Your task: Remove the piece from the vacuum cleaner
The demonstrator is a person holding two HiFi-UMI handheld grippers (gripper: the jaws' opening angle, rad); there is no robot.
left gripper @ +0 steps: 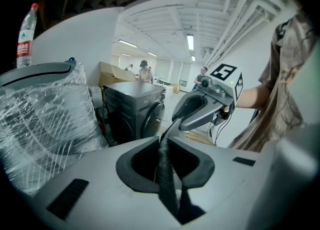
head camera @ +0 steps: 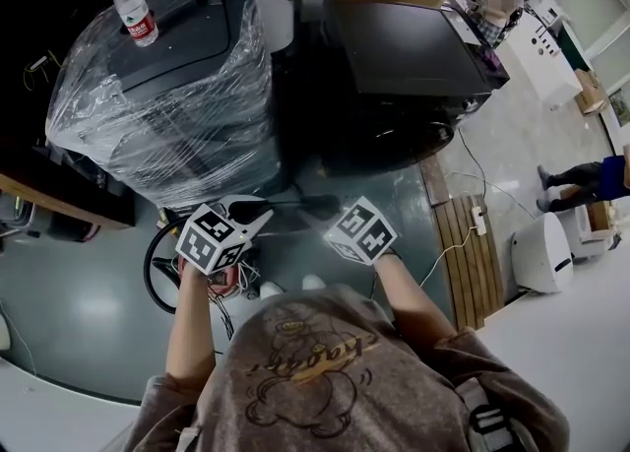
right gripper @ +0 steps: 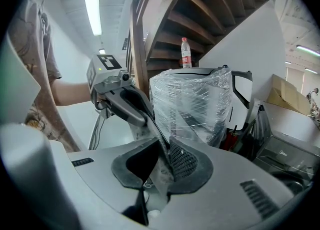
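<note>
Glossy grey-green floor [head camera: 98,322], open workshop hall. A film-wrapped machine [head camera: 167,96] stands at far left with a bottle [head camera: 133,9] on top and a dark appliance [head camera: 404,56] beside it. The mesh piece [right gripper: 186,163] is off the floor, edge-on, its long axis running gripper to gripper. The left gripper [left gripper: 165,149] is clenched on one end, the right gripper [right gripper: 162,156] on the other.

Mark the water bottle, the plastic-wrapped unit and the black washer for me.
water bottle [head camera: 138,25], head view, on its red label.
plastic-wrapped unit [head camera: 187,125], head view, on its wrapped front.
black washer [head camera: 404,46], head view, on its flat top.
</note>
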